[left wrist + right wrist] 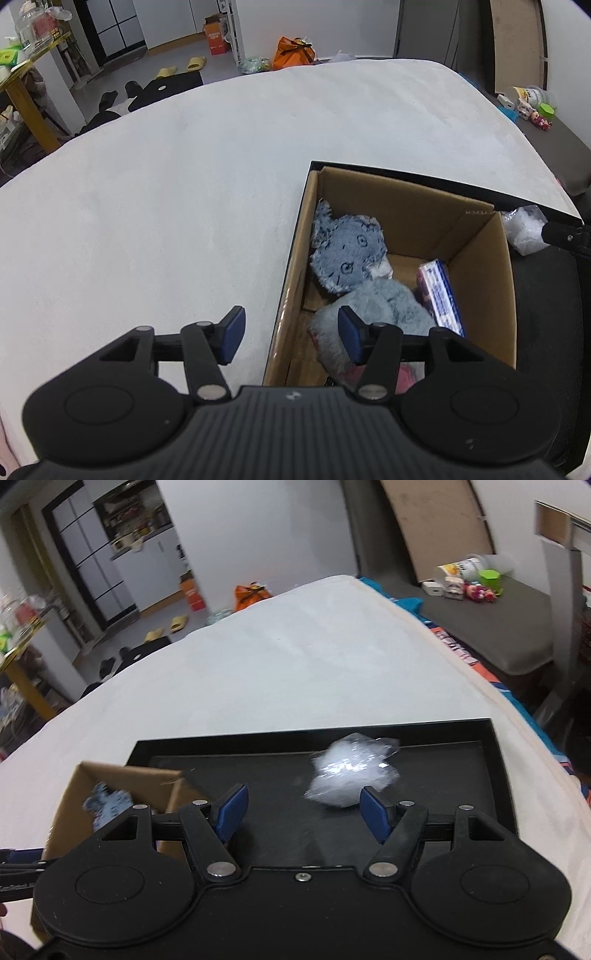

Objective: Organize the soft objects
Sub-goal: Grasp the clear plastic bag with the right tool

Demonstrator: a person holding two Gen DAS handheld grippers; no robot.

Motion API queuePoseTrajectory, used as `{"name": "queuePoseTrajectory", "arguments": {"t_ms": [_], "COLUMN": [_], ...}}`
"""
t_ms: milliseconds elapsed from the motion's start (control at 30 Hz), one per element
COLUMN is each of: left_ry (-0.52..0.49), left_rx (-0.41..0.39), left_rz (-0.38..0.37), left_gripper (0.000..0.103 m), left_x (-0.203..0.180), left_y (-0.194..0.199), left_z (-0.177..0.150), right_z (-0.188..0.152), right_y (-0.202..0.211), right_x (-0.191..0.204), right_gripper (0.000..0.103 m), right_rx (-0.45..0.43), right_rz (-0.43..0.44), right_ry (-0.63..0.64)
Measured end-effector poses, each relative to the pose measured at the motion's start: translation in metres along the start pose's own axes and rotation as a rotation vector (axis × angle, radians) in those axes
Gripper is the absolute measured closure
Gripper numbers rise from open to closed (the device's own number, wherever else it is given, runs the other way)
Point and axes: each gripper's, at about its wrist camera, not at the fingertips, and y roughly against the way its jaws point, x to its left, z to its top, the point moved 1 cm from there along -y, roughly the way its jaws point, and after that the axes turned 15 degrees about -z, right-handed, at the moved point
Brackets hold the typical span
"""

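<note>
A brown cardboard box stands in a black tray on a white blanket. Inside lie a blue denim-look plush, a grey fluffy plush and a blue-and-white packet; something pink shows under the grey plush. My left gripper hovers open astride the box's left wall, holding nothing. A crumpled clear bag of white filling lies on the tray to the right of the box. My right gripper stands open just short of it, the bag nearer its right finger.
The blanket spreads far ahead and to the left. Beyond its far edge are an orange bag, yellow slippers and a yellow table. A grey bench with small toys runs along the right.
</note>
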Motion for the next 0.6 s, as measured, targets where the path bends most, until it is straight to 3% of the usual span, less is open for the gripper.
{"name": "queuePoseTrajectory", "arguments": {"t_ms": [333,467,600], "left_ry": [-0.042,-0.048,-0.048], "left_rx": [0.023,0.036,0.046], "left_rz": [0.048,0.058,0.064], "left_gripper": [0.046,0.046,0.045], "left_x": [-0.006,-0.006,-0.005], "left_y": [-0.015,-0.021,-0.025], "left_z": [0.007,0.008,0.01], "right_z": [0.004,0.005,0.006], "right_y": [-0.029,-0.045,-0.057], "right_x": [-0.02,-0.023,-0.019], "right_gripper": [0.027,0.017,0.017], "right_rx": [-0.007,0.001,-0.003], "right_rz": [-0.043,-0.045,-0.045], "right_ry": [-0.051,-0.073,-0.079]}}
